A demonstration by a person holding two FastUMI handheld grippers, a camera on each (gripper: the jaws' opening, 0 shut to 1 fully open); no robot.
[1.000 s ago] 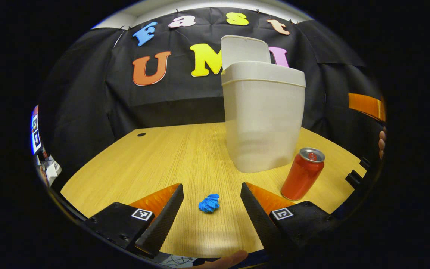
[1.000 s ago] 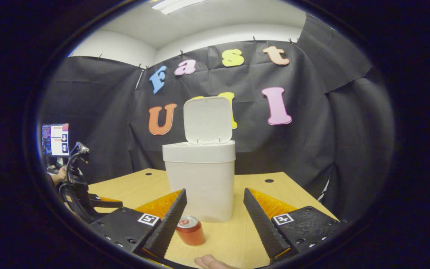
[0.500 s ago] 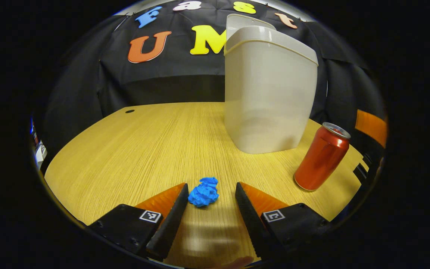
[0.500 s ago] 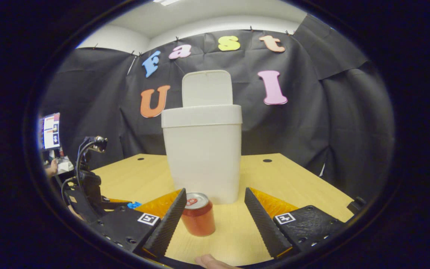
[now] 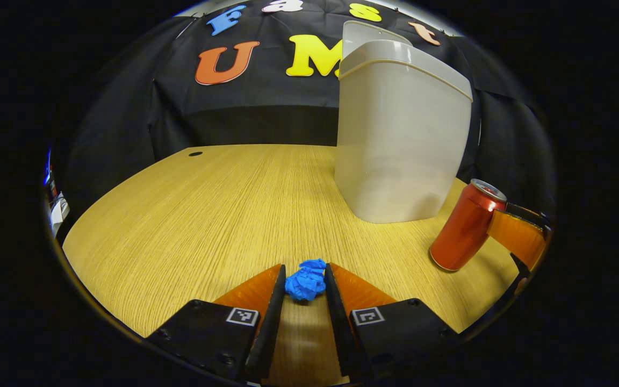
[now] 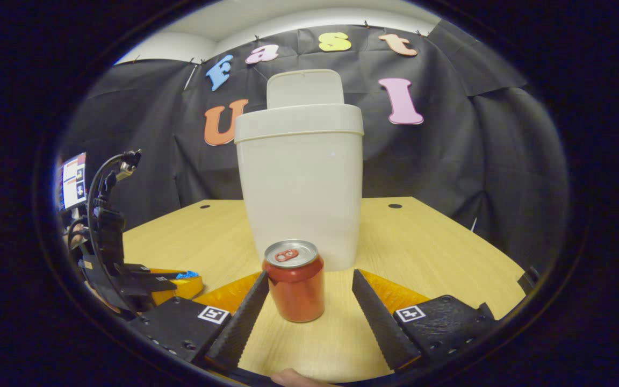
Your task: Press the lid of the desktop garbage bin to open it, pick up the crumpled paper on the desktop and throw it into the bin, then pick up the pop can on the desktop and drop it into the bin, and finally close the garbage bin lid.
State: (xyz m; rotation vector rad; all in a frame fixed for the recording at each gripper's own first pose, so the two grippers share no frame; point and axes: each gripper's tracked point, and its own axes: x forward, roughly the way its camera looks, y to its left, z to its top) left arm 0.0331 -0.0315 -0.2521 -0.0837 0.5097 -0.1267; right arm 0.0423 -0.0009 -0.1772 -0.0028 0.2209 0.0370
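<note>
Left gripper view: left tool (image 5: 306, 279) sits low on the table (image 5: 218, 204), fingers drawn in close around the blue crumpled paper (image 5: 306, 279). Both fingers look in contact with the wad, which sits on the wood between the tips. Right of centre, the garbage bin (image 5: 403, 140) stands upright on the table, lid (image 5: 368, 35) flipped up behind the rim. Further right, the red pop can (image 5: 466, 226) stands just beside the bin's base, apart from it. At the right edge, one finger of the right tool (image 5: 516, 236) sits next to the can; contact can't be told there.

Right gripper view: at far left, the left tool (image 6: 175, 282) is down at table level with a bit of blue paper (image 6: 187, 275) visible at its tips, cable looping above it. Centre: the bin (image 6: 301, 183) stands with its lid (image 6: 305, 88) up. The pop can (image 6: 294, 280) stands upright in front of the bin, near it, inside the gap of the right tool (image 6: 309, 303). That tool is spread wide. Its left finger is very close to the can or just touching it; the right finger is clearly off it. A fingertip (image 6: 288, 377) of the holding hand shows at the bottom edge.
</note>
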